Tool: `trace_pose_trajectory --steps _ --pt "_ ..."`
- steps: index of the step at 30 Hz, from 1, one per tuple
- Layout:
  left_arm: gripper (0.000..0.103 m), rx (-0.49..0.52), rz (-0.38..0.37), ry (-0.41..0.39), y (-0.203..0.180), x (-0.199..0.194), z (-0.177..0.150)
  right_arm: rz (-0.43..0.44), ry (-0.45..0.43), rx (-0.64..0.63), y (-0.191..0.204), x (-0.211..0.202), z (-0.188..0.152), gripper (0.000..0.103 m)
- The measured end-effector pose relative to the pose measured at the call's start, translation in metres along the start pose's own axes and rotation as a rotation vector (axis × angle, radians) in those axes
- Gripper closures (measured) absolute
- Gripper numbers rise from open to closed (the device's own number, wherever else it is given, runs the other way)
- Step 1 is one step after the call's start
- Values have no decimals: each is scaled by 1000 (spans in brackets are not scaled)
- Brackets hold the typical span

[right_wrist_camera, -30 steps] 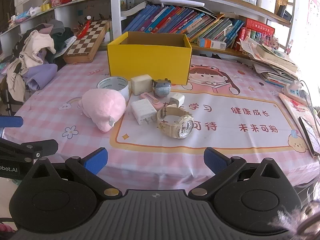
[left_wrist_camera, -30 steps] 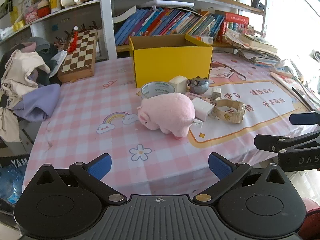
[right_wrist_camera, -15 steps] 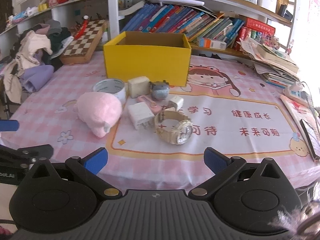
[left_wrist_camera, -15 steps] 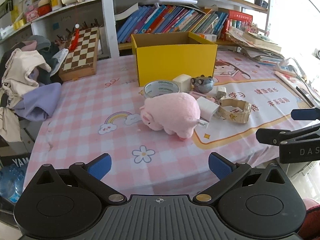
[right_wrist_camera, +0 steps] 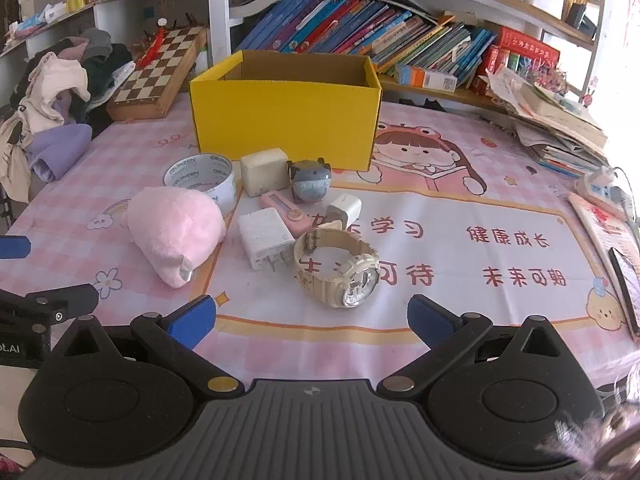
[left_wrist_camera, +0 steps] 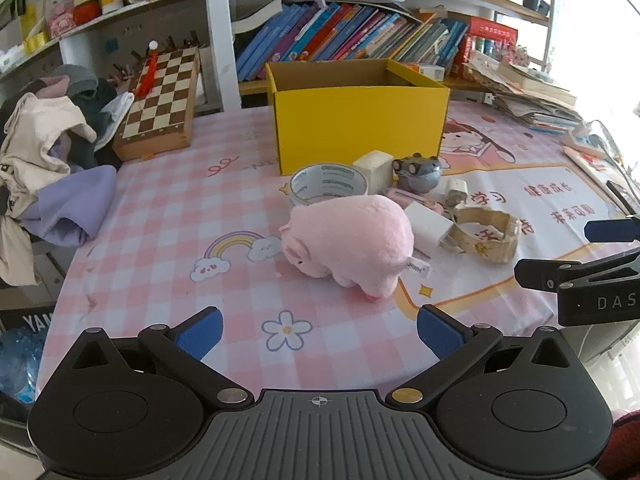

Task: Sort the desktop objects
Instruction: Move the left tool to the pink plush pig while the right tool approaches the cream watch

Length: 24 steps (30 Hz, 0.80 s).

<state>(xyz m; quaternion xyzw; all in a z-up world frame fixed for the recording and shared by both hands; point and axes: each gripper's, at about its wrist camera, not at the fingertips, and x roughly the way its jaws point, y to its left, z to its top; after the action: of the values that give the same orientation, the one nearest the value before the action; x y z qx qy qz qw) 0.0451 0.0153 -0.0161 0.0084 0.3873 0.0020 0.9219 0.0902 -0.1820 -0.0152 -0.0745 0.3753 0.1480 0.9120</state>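
I hold the left hand-held gripper (left_wrist_camera: 318, 326) and right hand-held gripper (right_wrist_camera: 311, 318) spread wide and empty, aimed at the pink plush pig (left_wrist_camera: 352, 240) and watch (right_wrist_camera: 340, 266) clustered before the yellow box (right_wrist_camera: 286, 118) on the bench (left_wrist_camera: 180, 216), ready for pickup.

Home study: bookshelves (left_wrist_camera: 360, 36), clothes pile (left_wrist_camera: 52, 152)

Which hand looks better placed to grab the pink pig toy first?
Probably the left. In its view the pig toy lies almost straight ahead of the open left gripper. From the right gripper, also open, the pig sits off to the side and the watch is what lies ahead.
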Motion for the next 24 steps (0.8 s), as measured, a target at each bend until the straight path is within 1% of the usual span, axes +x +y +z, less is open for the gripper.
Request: trace_pose_trajectory --steps 4,13,18,24 --pt "0 -11 2 12 -1 9 4 -3 33 10 -7 11 5 2" --pt "0 -20 9 27 -5 29 16 -23 87 37 -27 35 14 2" --pt "0 -15 10 40 -11 42 24 -9 114 30 -34 46 18 2" --pt "0 -19 26 48 -15 58 33 12 146 -8 -39 62 25 2"
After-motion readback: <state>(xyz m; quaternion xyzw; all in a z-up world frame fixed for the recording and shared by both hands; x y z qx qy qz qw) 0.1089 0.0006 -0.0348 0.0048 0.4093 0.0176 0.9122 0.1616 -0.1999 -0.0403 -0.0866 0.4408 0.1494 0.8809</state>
